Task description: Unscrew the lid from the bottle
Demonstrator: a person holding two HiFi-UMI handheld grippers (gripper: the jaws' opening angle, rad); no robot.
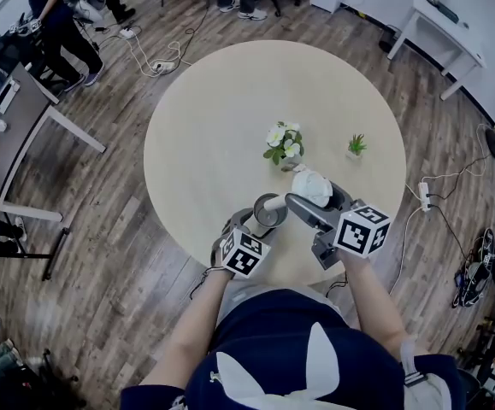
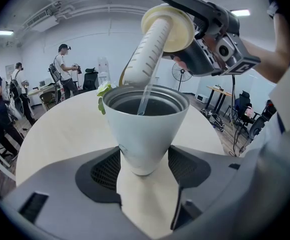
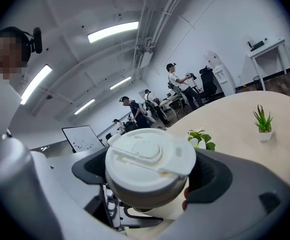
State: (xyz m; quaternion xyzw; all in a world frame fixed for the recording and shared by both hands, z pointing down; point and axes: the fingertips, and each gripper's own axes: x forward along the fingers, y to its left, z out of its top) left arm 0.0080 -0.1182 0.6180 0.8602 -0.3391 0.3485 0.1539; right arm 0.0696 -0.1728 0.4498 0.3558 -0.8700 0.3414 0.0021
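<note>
Bottle point(image 2: 146, 129) at near edge of round table point(image 1: 221, 118), tapered base clamped in left gripper point(image 2: 145, 170) | lid point(image 3: 150, 159) with inner tube point(image 2: 145, 54) pinched across its rim by right gripper point(image 3: 152, 186), tilted over open mouth | judged rigid, smooth, slip-prone; low wall grip favoured

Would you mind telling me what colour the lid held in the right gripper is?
The lid is creamy white, seen best in the right gripper view.
</note>
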